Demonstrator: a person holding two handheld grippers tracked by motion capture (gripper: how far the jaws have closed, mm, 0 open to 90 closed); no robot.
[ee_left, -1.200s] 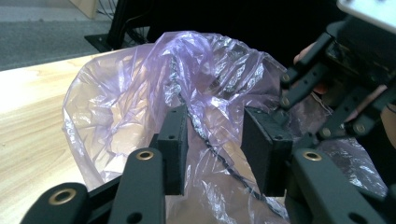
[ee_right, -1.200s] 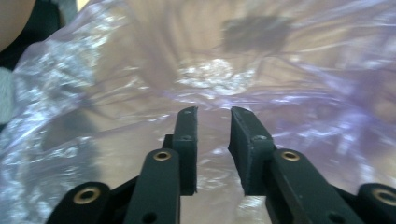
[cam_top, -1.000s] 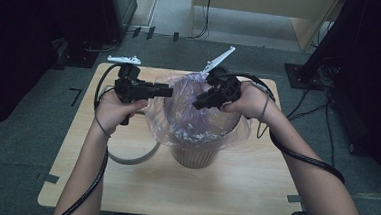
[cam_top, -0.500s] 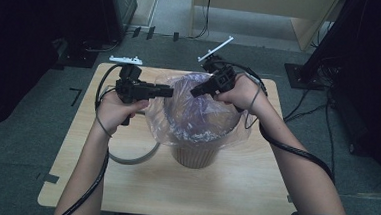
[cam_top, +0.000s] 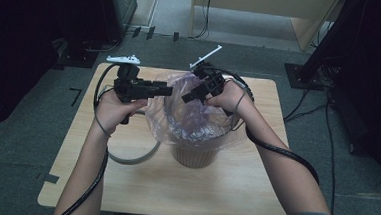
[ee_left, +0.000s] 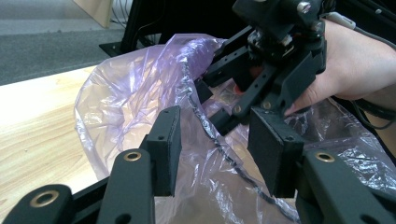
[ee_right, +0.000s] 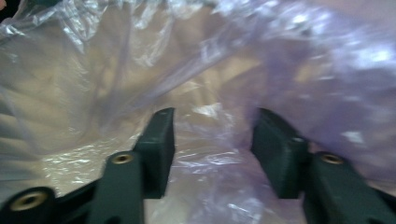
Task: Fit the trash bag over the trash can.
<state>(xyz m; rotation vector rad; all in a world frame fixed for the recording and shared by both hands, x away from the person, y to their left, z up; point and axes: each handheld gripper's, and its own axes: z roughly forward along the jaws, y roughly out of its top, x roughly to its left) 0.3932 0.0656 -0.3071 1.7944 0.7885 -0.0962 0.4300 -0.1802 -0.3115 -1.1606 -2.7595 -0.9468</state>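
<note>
Grippers at the mouth of a purple plastic bag lining a bin near the middle of the table.

Bag point(cam_top: 192, 120) is thin, see-through and crumpled; it sits in a tan bin point(cam_top: 193, 157) about halfway between the table's point(cam_top: 123, 183) left and right edges, its loose rim spilling over the bin's top. Left gripper point(cam_top: 167, 90) lies level at the bag's left rim; its jaws have just been opening and now stand apart, with a fold of the rim point(ee_left: 205, 126) running up between them and neither pad pressing on it. Right gripper point(cam_top: 186, 96) tilts down into the bag's mouth from the far right side; its jaws have just been opening too and stand spread, with film point(ee_right: 210, 154) lying loose beyond and between them, unpinched. A grey cable loops on the table left of the bin.
</note>
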